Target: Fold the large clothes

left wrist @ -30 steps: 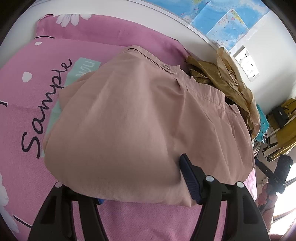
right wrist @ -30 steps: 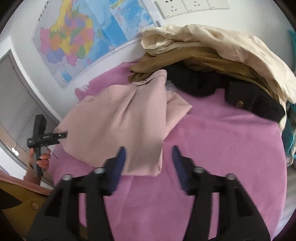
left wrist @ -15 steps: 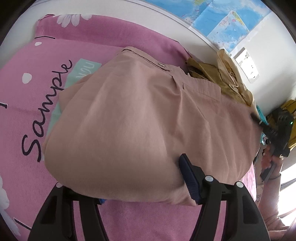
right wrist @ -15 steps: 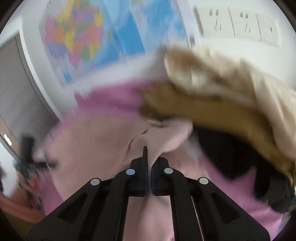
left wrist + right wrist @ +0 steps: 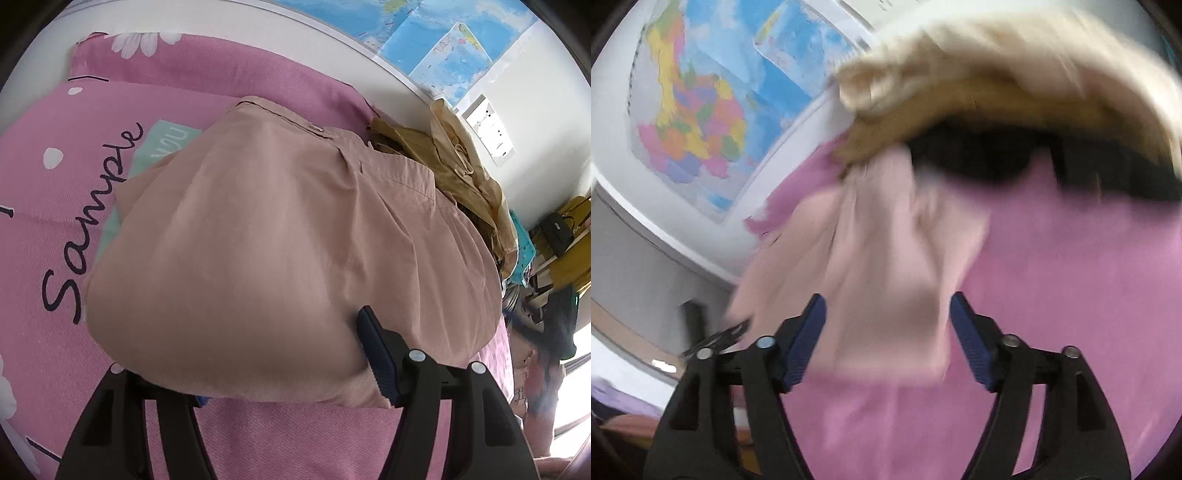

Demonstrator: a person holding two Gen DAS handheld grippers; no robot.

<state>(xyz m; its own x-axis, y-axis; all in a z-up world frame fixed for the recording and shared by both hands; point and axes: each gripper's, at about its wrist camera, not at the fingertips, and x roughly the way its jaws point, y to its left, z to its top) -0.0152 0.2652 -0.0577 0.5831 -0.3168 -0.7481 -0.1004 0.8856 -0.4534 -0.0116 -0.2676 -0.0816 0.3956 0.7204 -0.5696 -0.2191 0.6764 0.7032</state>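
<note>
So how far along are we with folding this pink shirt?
One side of the pink shirt looks folded over on the bed sheet. The right tool has just opened, shirt fabric between its jaws unpressed; the left tool sits under the shirt's edge, grip unclear. More folds remain, and the clothes pile waits.

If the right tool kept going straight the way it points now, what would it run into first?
Most likely the pink shirt: its near edge lies between the open fingers of the right tool, which have just opened. Beyond it sits the black garment in the clothes pile. The frame is blurred, so depth is uncertain.
</note>
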